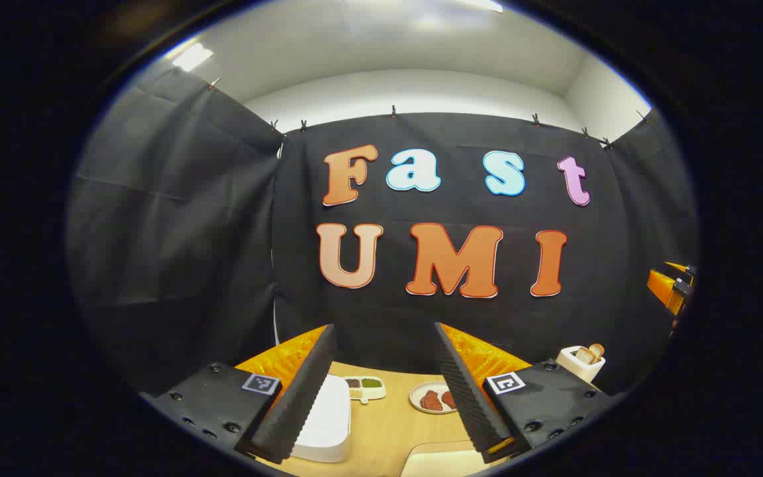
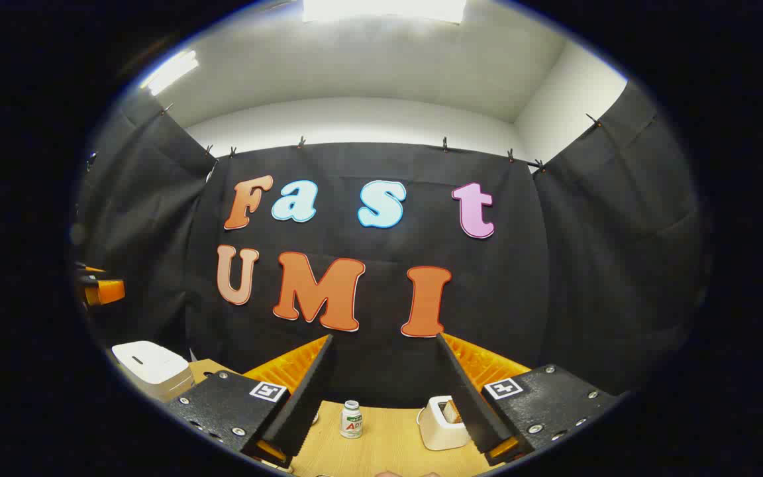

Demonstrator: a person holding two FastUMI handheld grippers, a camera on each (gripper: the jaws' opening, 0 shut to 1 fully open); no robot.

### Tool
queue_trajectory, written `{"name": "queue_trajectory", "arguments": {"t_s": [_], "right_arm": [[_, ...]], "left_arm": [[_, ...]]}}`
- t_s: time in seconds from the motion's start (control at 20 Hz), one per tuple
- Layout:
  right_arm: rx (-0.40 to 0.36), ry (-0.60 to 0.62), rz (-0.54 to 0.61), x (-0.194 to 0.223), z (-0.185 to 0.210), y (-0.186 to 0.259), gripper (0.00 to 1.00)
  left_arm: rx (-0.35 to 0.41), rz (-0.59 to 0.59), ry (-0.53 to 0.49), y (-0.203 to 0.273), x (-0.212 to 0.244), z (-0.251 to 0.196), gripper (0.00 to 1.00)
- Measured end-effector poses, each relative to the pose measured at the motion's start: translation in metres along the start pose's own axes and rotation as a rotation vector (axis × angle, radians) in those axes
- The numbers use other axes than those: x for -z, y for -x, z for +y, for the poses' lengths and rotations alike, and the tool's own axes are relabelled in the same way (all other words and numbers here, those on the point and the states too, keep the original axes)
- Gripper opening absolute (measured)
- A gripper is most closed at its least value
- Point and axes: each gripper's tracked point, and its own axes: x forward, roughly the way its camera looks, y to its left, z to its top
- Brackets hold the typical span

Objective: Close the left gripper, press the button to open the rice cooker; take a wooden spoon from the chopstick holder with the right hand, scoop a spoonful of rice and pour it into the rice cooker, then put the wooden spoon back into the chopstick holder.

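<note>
In the left gripper view, the left tongs hang above the wooden bench with their jaws spread wide and nothing between them. Low between the fingers, going left to right, sit the white rice cooker with its lid down, partly hidden behind the left finger, then a small divided dish of dark and green fillings, then a plate with reddish pieces on it, and at the far right a white toaster with bread standing in it. In the right gripper view, the right tongs are likewise wide apart and hold nothing. The rice cooker lies far to the left there, well apart from these tongs; between the fingers stand a small white bottle and the toaster.
</note>
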Motion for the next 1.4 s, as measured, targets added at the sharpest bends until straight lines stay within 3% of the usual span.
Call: {"name": "queue_trajectory", "arguments": {"t_s": [0.15, 0.2, 0.3, 0.35, 0.4, 0.5, 0.55, 0.6, 0.65, 0.9, 1.0, 1.4], "right_arm": [[0.048, -0.011, 0.004, -0.003, 0.005, 0.003, 0.93], [0.046, -0.017, 0.002, -0.006, 0.014, 0.002, 0.96], [0.039, -0.017, 0.013, -0.007, 0.028, 0.001, 0.93], [0.039, -0.012, 0.012, -0.008, 0.033, 0.001, 0.97], [0.044, -0.006, 0.011, -0.01, 0.036, 0.001, 0.93], [0.052, 0.002, 0.021, -0.011, 0.044, 0.002, 0.97], [0.05, 0.002, 0.027, -0.011, 0.048, 0.001, 0.93], [0.048, 0.003, 0.031, -0.011, 0.052, 0.001, 0.97], [0.044, 0.006, 0.034, -0.011, 0.055, 0.0, 0.93], [0.049, 0.017, 0.041, -0.014, 0.063, -0.003, 0.97], [0.046, 0.015, 0.042, -0.014, 0.064, -0.003, 0.93], [0.048, 0.014, 0.047, -0.013, 0.067, -0.009, 0.93]], "left_arm": [[0.018, -0.007, -0.013, -0.011, -0.01, 0.014, 0.97], [0.018, -0.01, -0.019, -0.012, -0.014, 0.021, 0.98], [0.03, -0.012, -0.028, -0.016, -0.018, 0.028, 0.96], [0.039, -0.018, -0.033, -0.018, -0.02, 0.03, 0.96], [0.043, -0.023, -0.041, -0.02, -0.021, 0.034, 0.96], [0.05, -0.024, -0.051, -0.023, -0.019, 0.039, 0.96], [0.053, -0.021, -0.051, -0.024, -0.019, 0.042, 0.96], [0.055, -0.02, -0.047, -0.024, -0.018, 0.045, 0.97], [0.055, -0.019, -0.044, -0.024, -0.017, 0.049, 0.97], [0.024, -0.017, -0.048, -0.029, -0.017, 0.071, 0.96], [0.013, -0.02, -0.055, -0.029, -0.021, 0.079, 0.96], [0.009, -0.035, -0.07, -0.031, -0.034, 0.087, 0.96]]}}
